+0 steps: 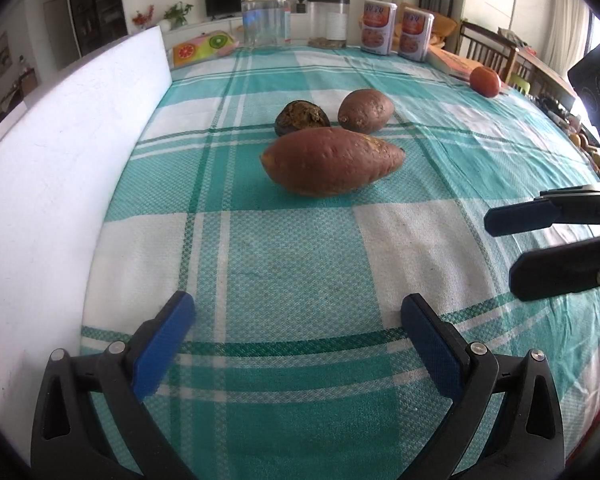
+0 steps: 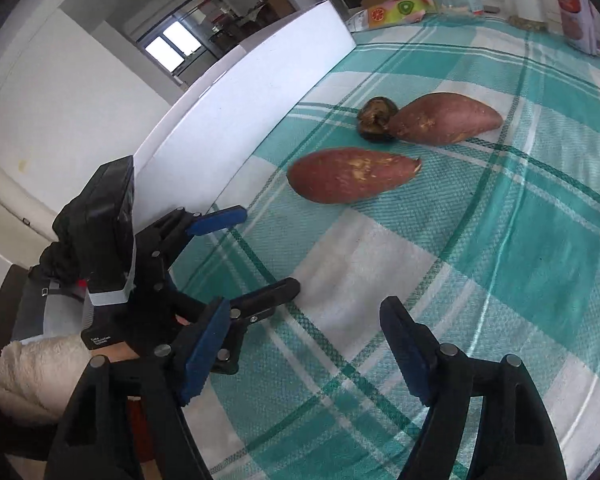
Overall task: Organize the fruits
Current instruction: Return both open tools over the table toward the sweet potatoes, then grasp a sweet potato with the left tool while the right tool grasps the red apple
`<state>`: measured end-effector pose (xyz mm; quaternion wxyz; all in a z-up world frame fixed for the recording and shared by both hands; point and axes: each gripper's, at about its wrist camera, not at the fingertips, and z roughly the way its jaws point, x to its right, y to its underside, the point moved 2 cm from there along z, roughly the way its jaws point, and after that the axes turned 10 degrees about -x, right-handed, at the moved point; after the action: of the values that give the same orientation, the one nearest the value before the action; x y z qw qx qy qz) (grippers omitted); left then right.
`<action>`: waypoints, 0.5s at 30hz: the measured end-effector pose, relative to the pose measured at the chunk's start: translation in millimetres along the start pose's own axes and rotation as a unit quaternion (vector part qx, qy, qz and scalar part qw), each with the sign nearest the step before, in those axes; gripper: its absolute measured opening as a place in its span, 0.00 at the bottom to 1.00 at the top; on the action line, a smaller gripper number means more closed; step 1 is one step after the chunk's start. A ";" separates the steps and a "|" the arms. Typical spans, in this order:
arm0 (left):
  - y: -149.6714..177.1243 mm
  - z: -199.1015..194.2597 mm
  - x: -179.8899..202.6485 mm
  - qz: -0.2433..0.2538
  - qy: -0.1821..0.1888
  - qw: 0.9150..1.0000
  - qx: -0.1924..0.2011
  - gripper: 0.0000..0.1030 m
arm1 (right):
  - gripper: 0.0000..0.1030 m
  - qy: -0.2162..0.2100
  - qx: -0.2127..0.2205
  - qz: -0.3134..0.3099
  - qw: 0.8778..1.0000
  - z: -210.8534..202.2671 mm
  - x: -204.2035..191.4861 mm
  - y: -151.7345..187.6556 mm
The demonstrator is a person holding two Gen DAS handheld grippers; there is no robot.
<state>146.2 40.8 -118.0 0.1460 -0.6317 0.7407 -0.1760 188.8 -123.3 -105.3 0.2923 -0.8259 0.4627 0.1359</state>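
Soft daylight, sharp centres, strong fisheye bending and dark vignette at edges, glare off the tablecloth (image 2: 500, 280).

I see a teal-and-white plaid tablecloth (image 1: 284, 248), two reddish-brown sweet potatoes (image 1: 332, 160), a dark brownish fruit (image 1: 302, 117), blue fingers (image 1: 168, 344).

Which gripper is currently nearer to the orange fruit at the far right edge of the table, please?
Probably the right gripper. In the left wrist view it sits on the same right side as the orange fruit, though well short of it. The left gripper is farther left, facing the nearest sweet potato.
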 end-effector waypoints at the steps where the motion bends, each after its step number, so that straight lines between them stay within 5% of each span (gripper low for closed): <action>1: 0.2 0.2 -0.1 0.000 0.001 1.000 0.000 0.99 | 0.76 0.019 0.025 0.025 0.999 -5.5 9.1 4.0; 4: 0.2 0.9 0.1 -0.001 0.002 1.000 0.000 0.99 | 0.76 0.104 0.067 0.082 0.989 -16.9 29.2 22.9; 9: -1.1 0.2 0.3 0.003 0.016 1.000 -0.003 0.99 | 0.81 0.210 0.064 0.067 0.973 -31.2 21.4 56.4; 12: -16.2 -3.3 -6.6 -0.038 0.088 0.995 -0.028 0.98 | 0.88 0.219 0.094 0.060 0.969 -39.7 25.1 76.2; 15: -33.8 -5.2 -14.8 -0.124 0.162 0.978 -0.036 0.97 | 0.93 0.240 0.087 0.065 0.965 -36.8 26.2 78.3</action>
<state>176.1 51.0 -98.4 -0.0219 -0.6864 0.6767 -0.2656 135.1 -195.0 -117.1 0.2340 -0.7741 0.5816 -0.0879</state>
